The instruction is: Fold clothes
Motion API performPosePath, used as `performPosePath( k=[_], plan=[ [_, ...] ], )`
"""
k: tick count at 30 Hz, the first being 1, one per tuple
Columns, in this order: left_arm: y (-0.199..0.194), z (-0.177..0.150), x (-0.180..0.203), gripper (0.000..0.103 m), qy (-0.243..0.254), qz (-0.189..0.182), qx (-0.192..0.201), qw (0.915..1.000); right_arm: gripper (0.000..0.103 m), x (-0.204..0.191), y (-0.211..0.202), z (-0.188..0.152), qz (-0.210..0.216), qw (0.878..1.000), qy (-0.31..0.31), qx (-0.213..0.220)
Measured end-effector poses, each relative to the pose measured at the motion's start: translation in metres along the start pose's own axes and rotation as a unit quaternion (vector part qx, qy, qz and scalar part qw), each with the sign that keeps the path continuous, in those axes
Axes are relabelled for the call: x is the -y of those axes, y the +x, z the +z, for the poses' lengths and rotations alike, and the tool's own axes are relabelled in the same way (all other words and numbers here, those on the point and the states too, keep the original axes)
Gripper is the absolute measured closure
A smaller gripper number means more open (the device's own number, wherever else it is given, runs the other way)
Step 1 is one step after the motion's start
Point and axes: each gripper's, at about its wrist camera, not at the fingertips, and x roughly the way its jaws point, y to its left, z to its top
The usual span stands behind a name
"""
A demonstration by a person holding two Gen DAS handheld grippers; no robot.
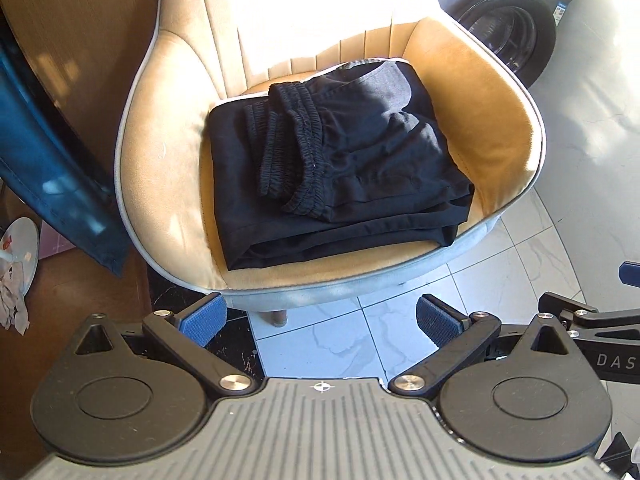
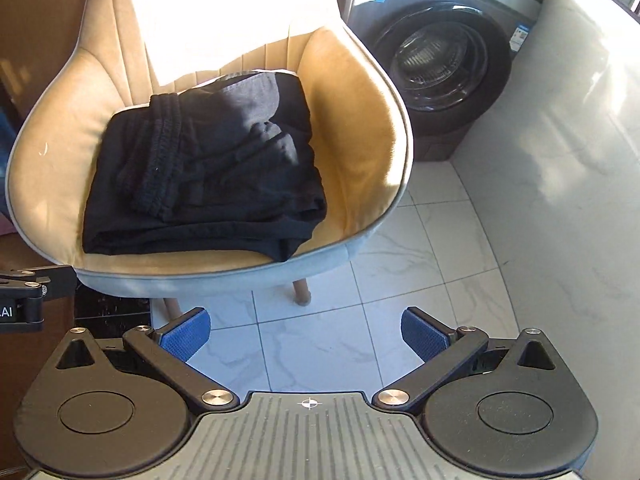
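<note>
Black garments point(image 1: 332, 168), folded into a squat stack with an elastic waistband uppermost, are seen resting on the seat of a tan upholstered chair point(image 1: 492, 108), toward its near edge. Both tools are held back over the pale tiled floor point(image 2: 320, 320), well apart from the cloth: the left gripper point(image 1: 320, 318) and the right gripper point(image 2: 306, 334) are each shown with blue pads spread wide and nothing between them.

The folding appears largely complete. If a last tidy is intended, the loose corner drooping at the stack's near right would best be pinched low and tucked under, with the opposite side steadied so the layers are not dragged askew.

A front-loading washing machine point(image 2: 440, 64) is visible at far right; its stickers are too small to be read. The letters "DAS" can be made out on the neighbouring tool at the right edge of the left wrist view, and "AI" at the left edge of the right wrist view.
</note>
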Motion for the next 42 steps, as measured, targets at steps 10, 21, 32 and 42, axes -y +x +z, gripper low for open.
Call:
performPosePath(
  k=[10, 21, 32, 42],
  plan=[
    [0.003, -0.02, 0.034, 0.0, -0.006, 0.009, -0.01, 0.9999, 0.001, 0.022, -0.004, -0.012, 0.003, 1.0, -0.008, -0.004],
    [-0.07, 0.005, 0.051, 0.0, 0.056, 0.007, 0.022, 0.9982, 0.001, 0.02, -0.082, 0.007, 0.012, 0.998, 0.032, 0.046],
    [-0.165, 0.027, 0.033, 0.0, 0.066, -0.009, 0.079, 0.9947, 0.001, 0.018, -0.185, 0.014, 0.006, 0.992, 0.012, 0.127],
    [-0.176, 0.009, 0.05, 0.0, 0.05, -0.004, 0.09, 0.9947, 0.001, 0.043, -0.173, -0.01, 0.011, 0.995, 0.04, 0.087]
  ],
)
